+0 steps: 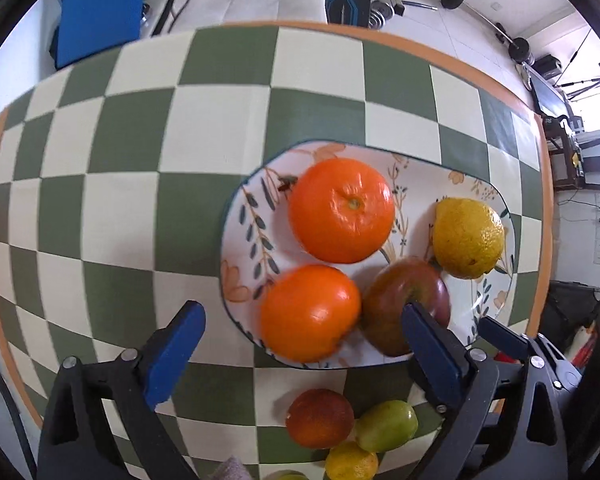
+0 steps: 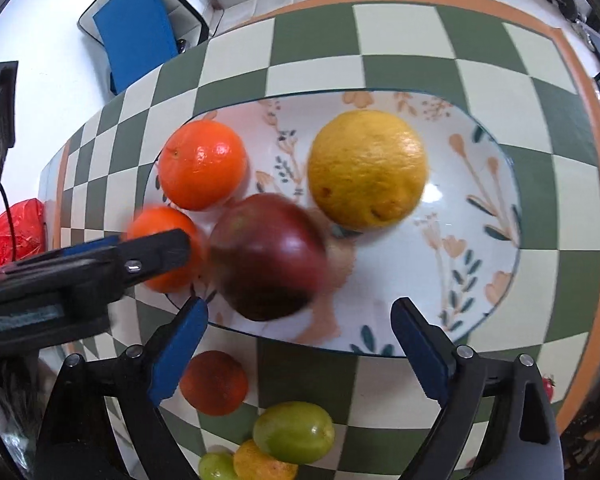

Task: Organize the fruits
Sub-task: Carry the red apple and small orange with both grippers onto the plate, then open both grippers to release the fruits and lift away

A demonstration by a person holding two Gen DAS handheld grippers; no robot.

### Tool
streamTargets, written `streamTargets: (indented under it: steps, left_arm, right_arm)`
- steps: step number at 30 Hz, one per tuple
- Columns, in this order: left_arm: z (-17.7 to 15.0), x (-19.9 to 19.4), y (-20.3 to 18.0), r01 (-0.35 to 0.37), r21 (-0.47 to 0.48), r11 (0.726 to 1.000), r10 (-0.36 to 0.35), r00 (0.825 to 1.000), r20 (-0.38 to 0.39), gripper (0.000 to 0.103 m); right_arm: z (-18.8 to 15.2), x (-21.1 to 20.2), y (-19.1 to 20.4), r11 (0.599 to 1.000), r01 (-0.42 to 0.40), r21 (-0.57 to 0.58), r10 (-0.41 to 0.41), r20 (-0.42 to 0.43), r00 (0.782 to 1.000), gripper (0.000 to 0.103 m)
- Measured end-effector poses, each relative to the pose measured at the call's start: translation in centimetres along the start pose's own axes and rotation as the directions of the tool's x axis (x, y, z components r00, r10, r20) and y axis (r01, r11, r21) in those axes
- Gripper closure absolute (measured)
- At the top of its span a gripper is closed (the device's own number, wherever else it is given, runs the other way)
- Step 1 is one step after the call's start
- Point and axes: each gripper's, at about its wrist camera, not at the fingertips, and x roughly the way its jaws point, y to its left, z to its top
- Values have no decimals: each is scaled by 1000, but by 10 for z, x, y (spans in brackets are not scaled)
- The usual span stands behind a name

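A floral oval plate (image 1: 252, 216) (image 2: 480, 184) holds two oranges (image 1: 342, 210) (image 1: 310, 312), a dark red apple (image 1: 396, 296) (image 2: 266, 256) and a yellow lemon (image 1: 468, 236) (image 2: 366, 168). My left gripper (image 1: 300, 334) is open above the nearer orange, not touching it. My right gripper (image 2: 300, 324) is open and empty above the plate's near rim, just behind the blurred apple. The left gripper's arm (image 2: 100, 264) shows in the right wrist view over that orange (image 2: 168, 248). The right gripper's finger (image 1: 500, 336) shows beside the left one.
Loose fruit lies on the checked tablecloth (image 1: 140, 184) in front of the plate: a dark orange-red fruit (image 1: 320, 418) (image 2: 214, 382), a green fruit (image 1: 386, 424) (image 2: 294, 432), a small yellow-orange one (image 1: 350, 462). A blue chair (image 1: 100, 8) stands beyond the table.
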Motion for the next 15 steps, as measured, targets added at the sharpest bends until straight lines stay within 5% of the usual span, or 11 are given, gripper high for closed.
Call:
streamTargets:
  steps: [15]
  left_arm:
    - [-50, -66, -6, -151, 21, 988, 143, 963, 228, 3]
  right_arm:
    - [-31, -72, -17, 987, 156, 30, -159, 148, 976, 8]
